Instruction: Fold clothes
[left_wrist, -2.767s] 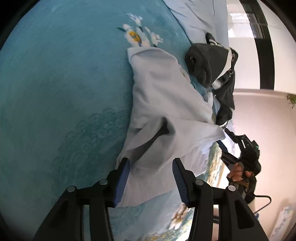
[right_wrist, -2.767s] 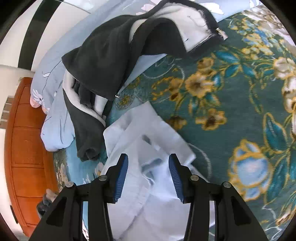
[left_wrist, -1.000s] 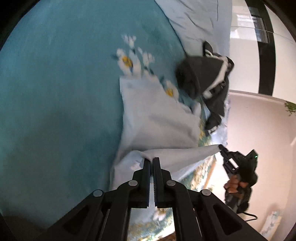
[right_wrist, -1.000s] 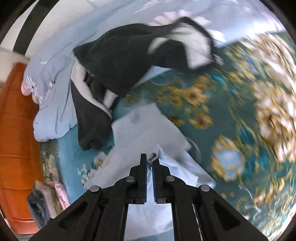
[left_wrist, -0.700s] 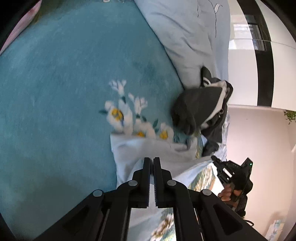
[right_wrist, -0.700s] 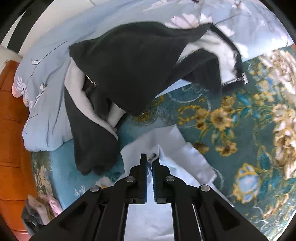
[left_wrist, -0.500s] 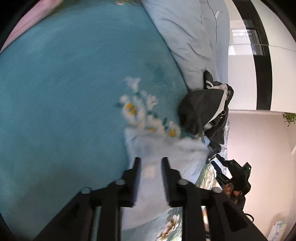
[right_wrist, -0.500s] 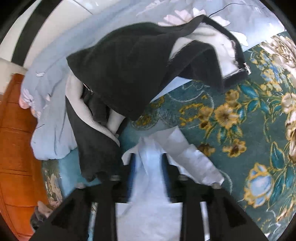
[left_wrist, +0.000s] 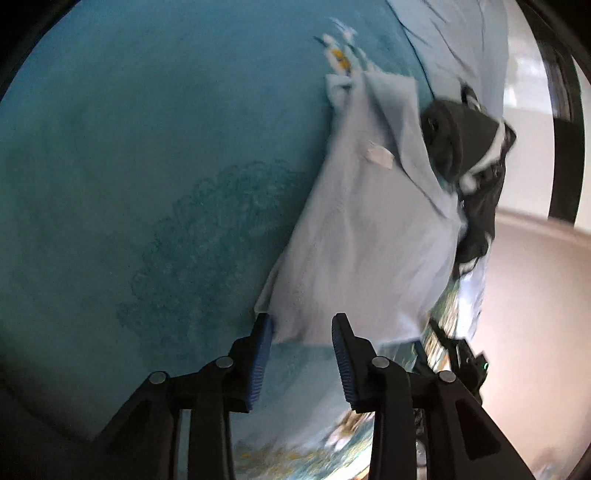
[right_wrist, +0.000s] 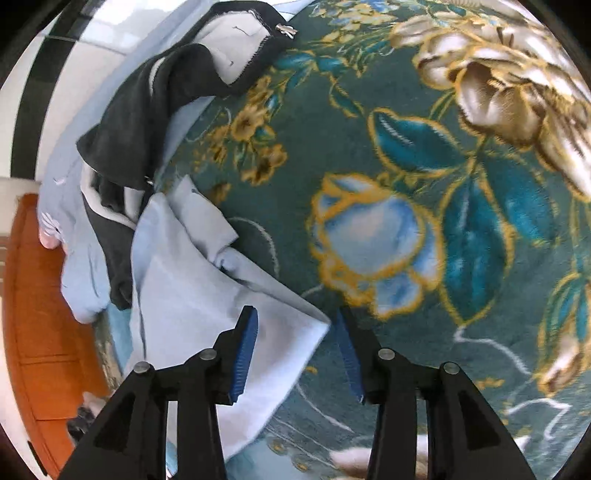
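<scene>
We find the pale blue garment lying on the teal floral bedspread, doubled over on itself, with its near edge just ahead of both tools. A small white label shows on its upper layer, and one flap lies turned back along the far side.

The left gripper has its jaws opening; the near hem lies just beyond the tips, and neither pad presses on cloth. The right gripper also has its jaws opening. In the right wrist view a corner of the garment lies between its two blue pads, slack and flat on the bedspread, not pinched.

We judge that one fold is laid and the garment is being let go. The result is not yet tidy: the edges do not line up, a loose flap stands out near the far corner, and the outline is a skewed wedge. We expect at least one more fold, plus smoothing, to be needed.

The dark jacket with pale lining lies heaped at the far end of the bed, just beside the blue garment, against the light blue quilt. It appears untouched, so that item remains.
</scene>
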